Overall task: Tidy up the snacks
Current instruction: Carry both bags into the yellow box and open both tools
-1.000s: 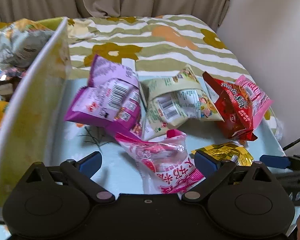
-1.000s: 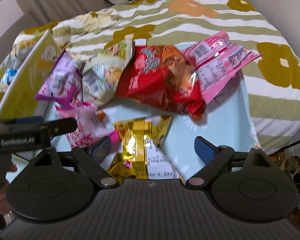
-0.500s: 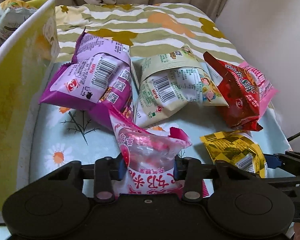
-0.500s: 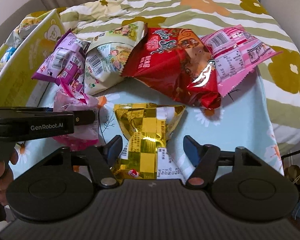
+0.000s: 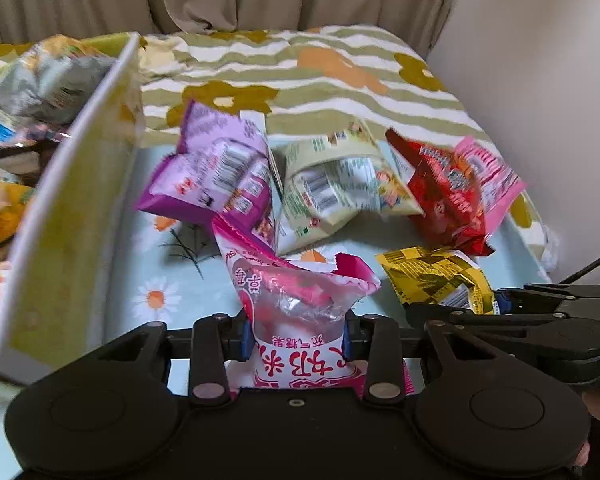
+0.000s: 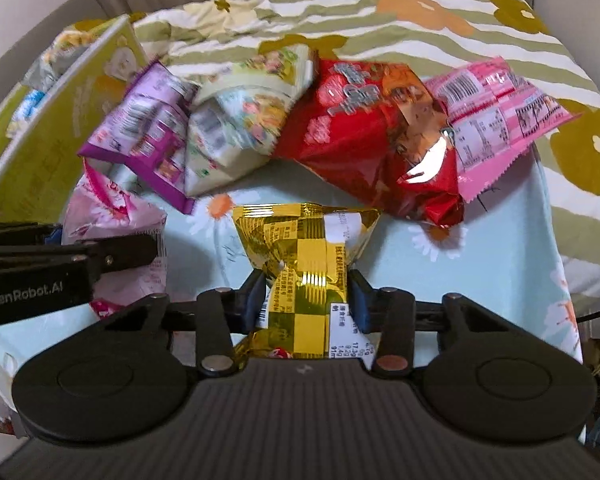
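My left gripper [image 5: 296,338] is shut on a pink and white snack bag [image 5: 296,300] and holds it upright just above the floral tablecloth. My right gripper [image 6: 308,300] is shut on a gold checkered snack bag [image 6: 306,256]; that bag also shows in the left wrist view [image 5: 432,276]. Behind them lie a purple bag [image 5: 216,180], a pale green bag [image 5: 332,188], a red bag [image 5: 444,196] and a pink bag [image 6: 496,116]. The pink and white bag shows at the left of the right wrist view [image 6: 116,216].
A yellow-green box [image 5: 72,200] with a white rim stands at the left and holds several snack bags [image 5: 44,80]. The light blue daisy tablecloth [image 6: 500,248] ends at the right edge. A striped floral blanket [image 5: 300,64] lies behind.
Both grippers were open around their bags a second ago. The left one shut on the pink and white bag first, then the right one shut on the gold bag. Both bags have lifted slightly.
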Tool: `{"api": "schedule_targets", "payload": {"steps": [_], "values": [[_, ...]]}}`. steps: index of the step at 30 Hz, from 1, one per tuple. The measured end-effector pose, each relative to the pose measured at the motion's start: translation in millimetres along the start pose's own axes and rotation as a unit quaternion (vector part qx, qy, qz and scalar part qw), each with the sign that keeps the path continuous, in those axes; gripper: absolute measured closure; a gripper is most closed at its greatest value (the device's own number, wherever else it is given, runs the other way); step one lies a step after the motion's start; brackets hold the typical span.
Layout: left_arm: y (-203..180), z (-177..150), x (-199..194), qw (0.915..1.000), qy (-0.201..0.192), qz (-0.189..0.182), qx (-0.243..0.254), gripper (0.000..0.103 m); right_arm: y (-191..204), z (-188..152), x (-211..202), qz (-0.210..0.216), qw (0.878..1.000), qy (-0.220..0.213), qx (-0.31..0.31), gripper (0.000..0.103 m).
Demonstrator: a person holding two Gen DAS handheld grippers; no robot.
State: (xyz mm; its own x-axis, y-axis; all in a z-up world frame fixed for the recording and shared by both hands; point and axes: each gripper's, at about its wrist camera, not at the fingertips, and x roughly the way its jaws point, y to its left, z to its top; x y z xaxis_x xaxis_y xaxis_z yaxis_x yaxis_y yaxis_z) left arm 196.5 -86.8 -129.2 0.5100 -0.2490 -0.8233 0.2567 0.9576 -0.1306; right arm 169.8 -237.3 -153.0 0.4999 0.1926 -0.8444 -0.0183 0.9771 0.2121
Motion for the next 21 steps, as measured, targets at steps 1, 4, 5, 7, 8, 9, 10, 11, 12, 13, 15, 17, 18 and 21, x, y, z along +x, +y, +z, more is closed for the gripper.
{"api": "schedule_targets", "payload": {"steps": [1,4,5,7,8,9,10,11,12,13,15,17,18,21], "values": [[2,1,-6,1.0000,-0.005,0.002,-0.001,0.062,3,2,-5,0.005,1.000,-0.005,-0.002,0.045],[6,4,-31,0.9996,-0.025,0.006,-0.009,0.062,10,9,-21,0.020,1.000,-0.021,-0.009,0.045],[7,4,-39,0.9994,-0.033,0.007,-0.011,0.062,14,12,-27,0.025,0.999,-0.027,-0.012,0.046],[13,6,-58,0.9985,-0.052,0.010,-0.014,0.062,23,19,-37,0.034,0.999,-0.039,-0.017,0.046],[15,7,-67,0.9980,-0.060,0.011,-0.014,0.062,29,23,-42,0.039,0.998,-0.046,-0.021,0.046],[19,7,-77,0.9974,-0.070,0.013,-0.014,0.062,36,27,-48,0.042,0.997,-0.052,-0.026,0.046],[23,8,-86,0.9967,-0.078,0.015,-0.015,0.062,42,30,-53,0.046,0.997,-0.059,-0.030,0.046],[29,9,-97,0.9959,-0.087,0.016,-0.019,0.062,50,35,-58,0.050,0.996,-0.066,-0.033,0.046],[35,10,-104,0.9952,-0.094,0.018,-0.021,0.062,56,38,-63,0.055,0.995,-0.072,-0.037,0.046],[41,11,-112,0.9945,-0.100,0.020,-0.024,0.062,65,41,-67,0.061,0.994,-0.078,-0.040,0.046],[57,13,-128,0.9926,-0.114,0.029,-0.030,0.062,80,48,-75,0.072,0.992,-0.088,-0.046,0.046],[74,15,-141,0.9906,-0.126,0.039,-0.037,0.062,99,55,-80,0.079,0.991,-0.096,-0.054,0.046],[82,18,-146,0.9898,-0.130,0.043,-0.041,0.062,107,59,-81,0.082,0.990,-0.100,-0.057,0.046],[109,26,-156,0.9878,-0.137,0.054,-0.051,0.062,134,71,-85,0.089,0.988,-0.110,-0.066,0.046]]}}
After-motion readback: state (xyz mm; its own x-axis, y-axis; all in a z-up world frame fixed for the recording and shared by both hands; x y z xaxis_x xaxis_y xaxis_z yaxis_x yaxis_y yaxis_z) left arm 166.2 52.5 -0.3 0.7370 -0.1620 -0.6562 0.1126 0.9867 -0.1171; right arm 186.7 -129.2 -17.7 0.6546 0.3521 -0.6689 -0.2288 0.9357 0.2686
